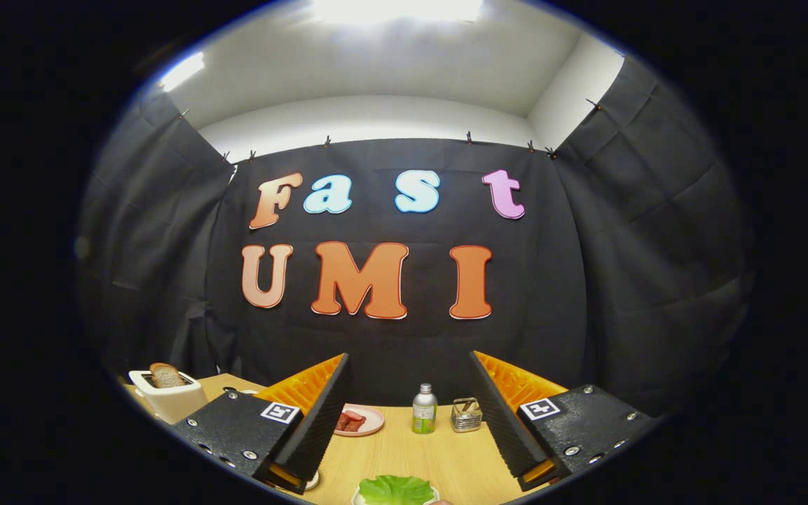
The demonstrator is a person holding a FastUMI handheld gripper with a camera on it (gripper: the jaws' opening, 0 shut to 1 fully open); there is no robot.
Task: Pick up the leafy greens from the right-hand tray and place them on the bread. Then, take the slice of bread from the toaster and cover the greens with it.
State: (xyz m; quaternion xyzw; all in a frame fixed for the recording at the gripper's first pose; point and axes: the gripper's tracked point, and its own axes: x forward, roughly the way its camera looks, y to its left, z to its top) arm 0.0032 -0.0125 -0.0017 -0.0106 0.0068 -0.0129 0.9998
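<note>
Gripper (409, 421) up over the near edge of the table (404, 449), fingers spread wide, nothing between them but bare wood. The greens (395, 489) lie right at the near edge, low between the fingers, on a white tray (357, 496) that barely peeks out beneath them. Across the open middle, along the far edge by the wall: a pink plate (369, 423) with red pieces (349, 420), just inside the left finger, then a bottle (424, 408), then a small metal holder (466, 414) close to the right finger. Off at the far left corner, the toaster (167, 398), a bread slice (165, 375) standing up out of its slot, well apart from the rest.
</note>
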